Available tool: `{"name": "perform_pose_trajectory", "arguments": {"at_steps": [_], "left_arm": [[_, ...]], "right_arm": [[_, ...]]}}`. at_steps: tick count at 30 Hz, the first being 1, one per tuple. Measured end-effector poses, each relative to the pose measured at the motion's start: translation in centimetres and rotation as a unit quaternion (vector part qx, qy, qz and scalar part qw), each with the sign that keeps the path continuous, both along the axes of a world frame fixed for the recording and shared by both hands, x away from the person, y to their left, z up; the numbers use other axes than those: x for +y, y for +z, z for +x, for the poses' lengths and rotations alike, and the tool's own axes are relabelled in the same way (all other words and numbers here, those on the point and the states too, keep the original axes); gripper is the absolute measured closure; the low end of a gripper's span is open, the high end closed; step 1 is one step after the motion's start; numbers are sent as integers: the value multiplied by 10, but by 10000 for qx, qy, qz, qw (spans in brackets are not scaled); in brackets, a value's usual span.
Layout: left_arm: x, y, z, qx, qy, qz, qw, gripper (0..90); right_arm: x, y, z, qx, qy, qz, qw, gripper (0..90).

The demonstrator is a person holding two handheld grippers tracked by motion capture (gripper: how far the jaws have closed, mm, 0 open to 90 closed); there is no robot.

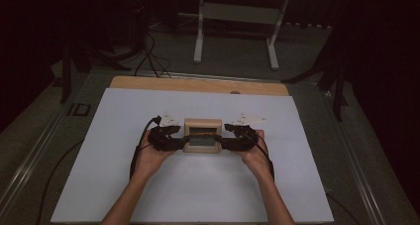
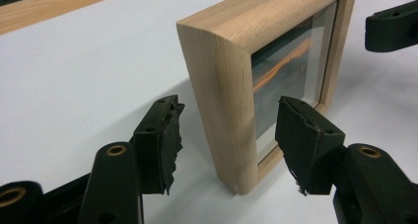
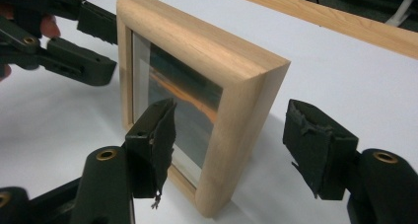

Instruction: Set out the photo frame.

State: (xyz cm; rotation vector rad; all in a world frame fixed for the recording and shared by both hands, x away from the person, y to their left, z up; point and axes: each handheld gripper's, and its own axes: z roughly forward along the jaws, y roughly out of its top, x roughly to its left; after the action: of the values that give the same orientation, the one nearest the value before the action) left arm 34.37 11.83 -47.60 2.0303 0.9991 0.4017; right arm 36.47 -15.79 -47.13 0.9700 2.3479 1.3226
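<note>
The light wooden picture frame with a glass front [image 1: 202,135] stands upright near the middle of the white table sheet [image 1: 124,185]. The left gripper [image 2: 227,135] straddles the frame's left upright, jaws spread, pads clear of the wood on both sides. The right gripper [image 3: 230,142] straddles the right upright, jaws likewise spread without contact.

Black left gripper [image 1: 179,140], black right gripper [image 1: 226,140], brass rivets, torn pads, grey three-cornered plates, black cables
</note>
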Motion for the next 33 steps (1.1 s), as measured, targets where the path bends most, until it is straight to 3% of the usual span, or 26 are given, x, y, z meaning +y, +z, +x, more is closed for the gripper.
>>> {"name": "perform_pose_trajectory", "arguments": {"at_steps": [9, 19, 33], "left_arm": [[12, 7, -18, -94, -42, -1, 9999, 406], [36, 11, -33, -213, 77, -20, 9997, 396], [63, 7, -48, -226, 230, -25, 9995, 396]], "right_arm": [[-11, 1, -9, 34, 54, -95, 9999, 347], [-22, 2, -22, -7, 133, -225, 9997, 333], [-43, 2, -38, -76, 100, -325, 9994, 333]]}}
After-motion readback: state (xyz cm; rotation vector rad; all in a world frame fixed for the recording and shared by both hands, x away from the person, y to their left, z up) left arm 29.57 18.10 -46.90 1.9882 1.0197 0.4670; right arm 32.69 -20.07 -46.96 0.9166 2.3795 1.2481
